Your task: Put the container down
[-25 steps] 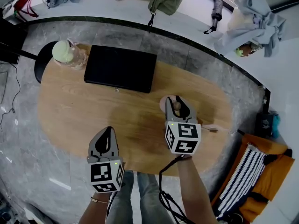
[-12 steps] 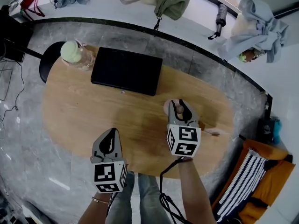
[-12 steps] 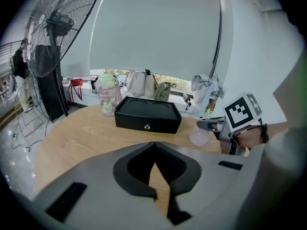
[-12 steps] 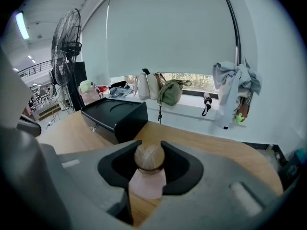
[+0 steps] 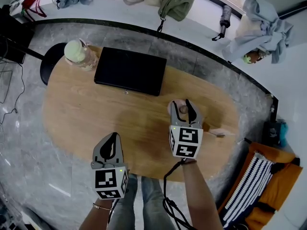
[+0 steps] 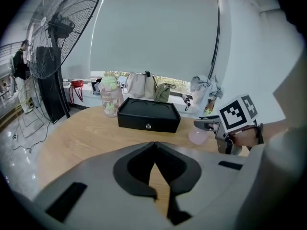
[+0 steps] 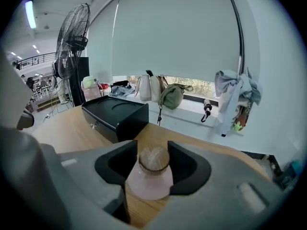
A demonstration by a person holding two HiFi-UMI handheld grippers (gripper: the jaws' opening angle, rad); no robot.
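The pink container stands upright on the wooden table, toward its right end (a black box sits farther back). The right gripper straddles its cork-topped neck; its jaws have just been opening and are spread. The left gripper hovers over the near edge, jaws pressed together on nothing.

The head view looks steeply down from above the oval tabletop. It takes in the black box at the far side, with the left gripper and right gripper nearer than the box. The left gripper view sits low, close behind its own fingers, facing the box's front. The right gripper view is just as low — it keeps the box at its left and faces the window beyond. All three views share the box.
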